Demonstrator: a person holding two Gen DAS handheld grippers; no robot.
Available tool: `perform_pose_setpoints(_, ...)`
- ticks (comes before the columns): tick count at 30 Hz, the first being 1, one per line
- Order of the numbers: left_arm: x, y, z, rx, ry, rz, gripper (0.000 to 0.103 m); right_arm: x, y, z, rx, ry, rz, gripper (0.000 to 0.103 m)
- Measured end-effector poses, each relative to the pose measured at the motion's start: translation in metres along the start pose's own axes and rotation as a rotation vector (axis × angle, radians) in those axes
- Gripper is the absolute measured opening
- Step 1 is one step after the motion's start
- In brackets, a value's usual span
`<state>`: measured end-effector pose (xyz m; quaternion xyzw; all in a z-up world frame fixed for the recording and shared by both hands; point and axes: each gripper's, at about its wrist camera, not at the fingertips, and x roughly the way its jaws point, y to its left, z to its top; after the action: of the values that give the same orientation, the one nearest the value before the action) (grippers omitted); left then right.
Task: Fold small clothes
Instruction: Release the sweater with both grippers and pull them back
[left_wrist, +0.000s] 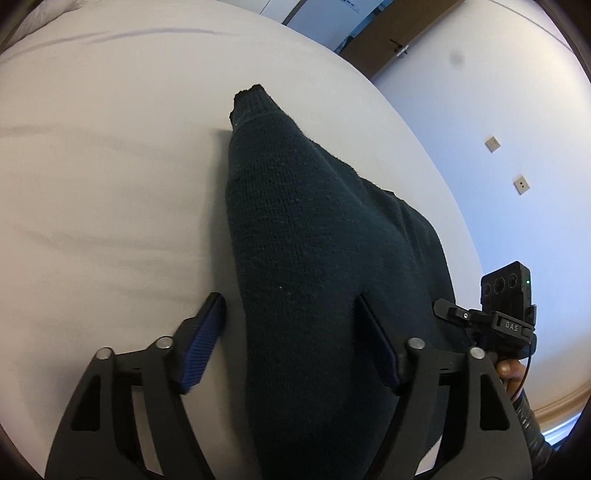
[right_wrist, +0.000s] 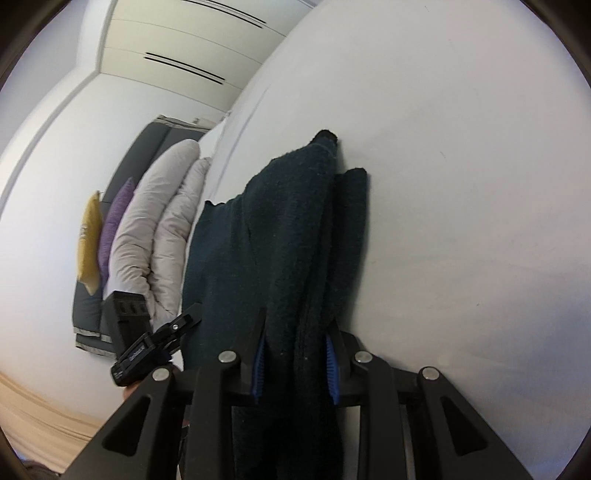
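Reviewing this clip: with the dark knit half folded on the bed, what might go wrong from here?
1. The left hand-held gripper stands open around the knit, pads off it, so that side is loose and the fold may slump.
2. The right hand-held gripper is shut on a thick bunch of layers; pulling could drag the whole garment across the sheet.
3. A cuff pokes out and may stay untucked.

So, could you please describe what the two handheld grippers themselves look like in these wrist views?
Both are matte black linkage frames with triangular cut-outs and round silver pivot pins. The left gripper and right gripper each carry two flat fingers with ribbed blue pads. Each view also shows the other unit's black boxy camera module on a clamp with white lettering, a thin black cable beside it, and a dark sleeve.
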<state>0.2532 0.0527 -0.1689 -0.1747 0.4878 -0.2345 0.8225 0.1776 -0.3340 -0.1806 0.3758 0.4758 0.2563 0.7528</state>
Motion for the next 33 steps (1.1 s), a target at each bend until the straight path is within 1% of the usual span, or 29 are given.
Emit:
perform_pose_setpoints(1,-0.003,0.005,0.001,0.004,-0.004,-0.001,0.076,-0.001,-0.001,-0.001,-0.001,-0.001,0.008,0.026)
perform_pose_setpoints(3,-0.003,0.003,0.002,0.01,-0.014,-0.003,0.076,0.002,0.005,0.003,-0.007,-0.001,0.016,0.027)
perform_pose_setpoints(5,-0.006,0.002,0.002,0.014,-0.026,0.016,0.079,0.002,0.011,0.002,-0.016,-0.006,-0.001,0.03)
perform_pose_setpoints(6,-0.009,-0.001,0.001,0.025,-0.04,0.042,0.079,0.0,0.014,0.001,-0.024,-0.013,-0.019,0.033)
perform_pose_setpoints(7,-0.012,0.007,0.001,0.031,-0.049,0.061,0.08,-0.003,0.017,0.0,-0.033,-0.022,-0.046,0.038)
perform_pose_setpoints(8,-0.015,0.001,0.0,0.044,-0.065,0.092,0.08,-0.008,0.021,-0.001,-0.041,-0.034,-0.085,0.04)
perform_pose_setpoints(9,-0.022,0.003,-0.005,0.058,-0.081,0.122,0.08,-0.014,0.022,-0.002,-0.043,-0.048,-0.117,0.046)
perform_pose_setpoints(10,-0.028,-0.002,-0.008,0.073,-0.104,0.156,0.08,-0.021,0.024,-0.004,-0.038,-0.068,-0.15,0.051)
perform_pose_setpoints(11,-0.036,-0.011,-0.012,0.097,-0.141,0.207,0.08,-0.03,0.026,-0.008,-0.027,-0.098,-0.2,0.052)
perform_pose_setpoints(12,-0.042,-0.016,-0.013,0.111,-0.162,0.235,0.08,-0.036,0.025,-0.009,-0.023,-0.113,-0.229,0.053)
perform_pose_setpoints(14,-0.06,-0.03,-0.021,0.145,-0.232,0.304,0.081,-0.048,0.031,-0.017,-0.019,-0.146,-0.343,0.054)
perform_pose_setpoints(15,-0.069,-0.029,-0.025,0.152,-0.258,0.323,0.081,-0.051,0.037,-0.023,-0.038,-0.151,-0.339,0.054)
perform_pose_setpoints(16,-0.077,-0.037,-0.029,0.158,-0.291,0.349,0.085,-0.052,0.047,-0.029,-0.067,-0.149,-0.315,0.054)
perform_pose_setpoints(17,-0.087,-0.046,-0.036,0.165,-0.337,0.381,0.09,-0.052,0.055,-0.033,-0.098,-0.146,-0.308,0.054)
perform_pose_setpoints(19,-0.103,-0.054,-0.044,0.175,-0.396,0.415,0.096,-0.047,0.075,-0.043,-0.175,-0.143,-0.341,0.054)
perform_pose_setpoints(20,-0.112,-0.061,-0.051,0.183,-0.432,0.438,0.096,-0.042,0.082,-0.048,-0.205,-0.134,-0.356,0.054)
perform_pose_setpoints(21,-0.12,-0.066,-0.055,0.192,-0.46,0.459,0.096,-0.037,0.086,-0.051,-0.222,-0.119,-0.363,0.053)
perform_pose_setpoints(23,-0.137,-0.077,-0.066,0.218,-0.508,0.501,0.098,-0.022,0.085,-0.055,-0.228,-0.079,-0.389,0.044)
perform_pose_setpoints(24,-0.147,-0.077,-0.07,0.228,-0.527,0.518,0.1,-0.014,0.083,-0.055,-0.224,-0.058,-0.406,0.035)
perform_pose_setpoints(25,-0.154,-0.082,-0.074,0.235,-0.549,0.535,0.102,-0.007,0.076,-0.056,-0.213,-0.038,-0.431,0.032)
perform_pose_setpoints(26,-0.164,-0.087,-0.08,0.241,-0.579,0.551,0.103,-0.005,0.073,-0.056,-0.201,-0.039,-0.431,0.03)
perform_pose_setpoints(28,-0.18,-0.089,-0.087,0.249,-0.615,0.566,0.103,-0.009,0.062,-0.057,-0.152,-0.057,-0.393,0.025)
perform_pose_setpoints(29,-0.187,-0.093,-0.091,0.257,-0.637,0.581,0.103,-0.014,0.055,-0.058,-0.115,-0.065,-0.366,0.024)
perform_pose_setpoints(30,-0.201,-0.089,-0.093,0.26,-0.649,0.59,0.103,-0.016,0.048,-0.058,-0.078,-0.071,-0.337,0.023)
perform_pose_setpoints(31,-0.206,-0.092,-0.095,0.262,-0.661,0.613,0.103,-0.018,0.041,-0.057,-0.039,-0.076,-0.309,0.022)
perform_pose_setpoints(33,-0.213,-0.096,-0.098,0.261,-0.675,0.645,0.103,-0.021,0.035,-0.059,-0.009,-0.081,-0.292,0.022)
